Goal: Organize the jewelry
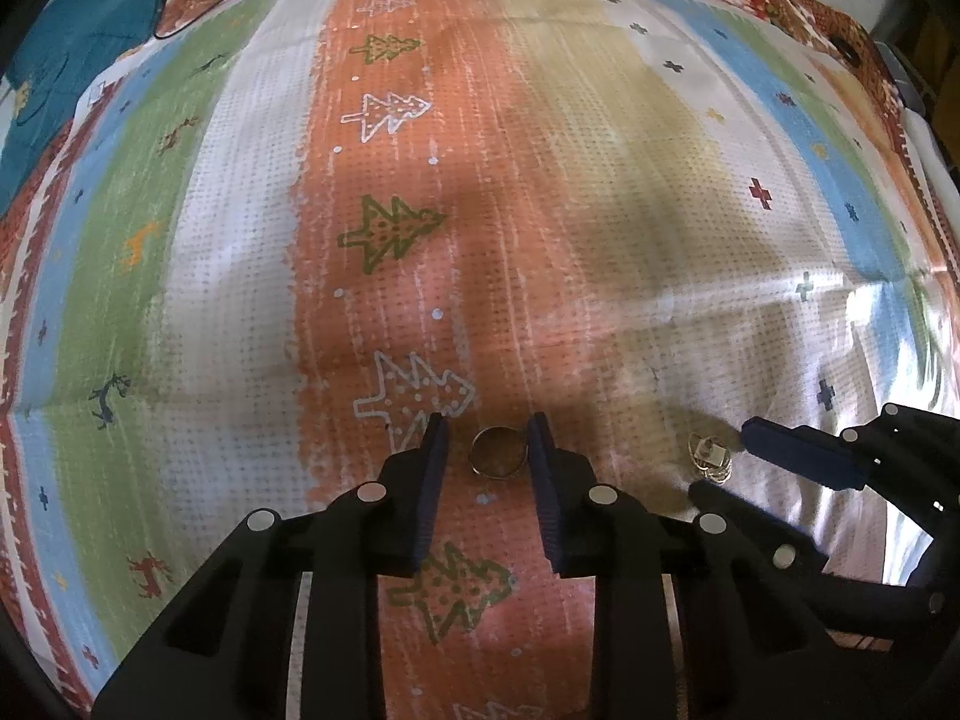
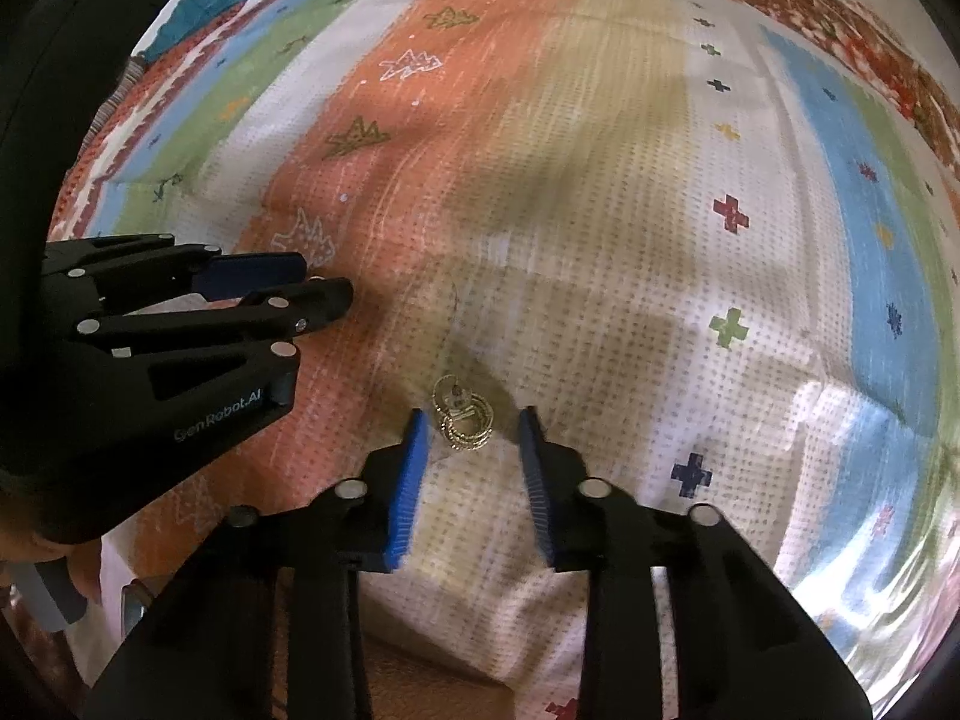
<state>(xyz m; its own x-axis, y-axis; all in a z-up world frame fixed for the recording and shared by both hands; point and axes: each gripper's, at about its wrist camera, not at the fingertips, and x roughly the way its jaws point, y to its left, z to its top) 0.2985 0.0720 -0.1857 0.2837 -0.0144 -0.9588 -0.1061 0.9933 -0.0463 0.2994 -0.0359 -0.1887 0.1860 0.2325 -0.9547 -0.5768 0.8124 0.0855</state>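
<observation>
L gripper (image 1: 487, 429) fingers wide round flat-lying ring (image 1: 497, 452); R gripper (image 2: 473, 423) wide (earrings (image 2: 463, 416) between).

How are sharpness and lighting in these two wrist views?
Left wrist: soft focus, broad shadow across the cloth, strong fisheye bending; the ring stays readable. Right wrist: right edge smeared by blur and glare, earrings in shadow yet discernible.

Striped patterned cloth (image 1: 540, 180) with tree and cross motifs, teal fabric (image 1: 78, 42) at far-left edge
</observation>
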